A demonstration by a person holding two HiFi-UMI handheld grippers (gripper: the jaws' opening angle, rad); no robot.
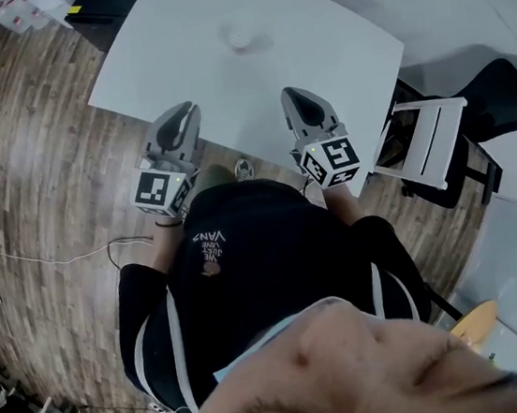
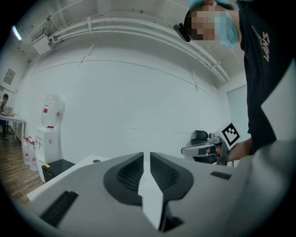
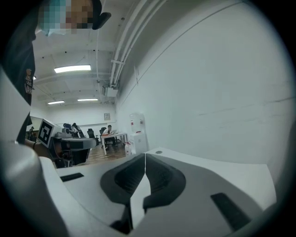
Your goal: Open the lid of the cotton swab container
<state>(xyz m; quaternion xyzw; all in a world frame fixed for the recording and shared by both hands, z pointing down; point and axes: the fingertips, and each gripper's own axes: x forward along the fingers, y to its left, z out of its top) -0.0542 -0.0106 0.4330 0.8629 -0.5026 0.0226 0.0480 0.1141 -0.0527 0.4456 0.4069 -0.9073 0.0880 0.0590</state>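
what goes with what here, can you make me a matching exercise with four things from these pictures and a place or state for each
Things:
1. cotton swab container
2. left gripper
3. chair
4. water dispenser

Places or states:
A. shut, nothing between the jaws
B. standing by the white wall
C. out on the white table, lid on
D. on the wood floor, off the table's right corner

Pairs: 1-C, 2-A, 3-D, 4-B
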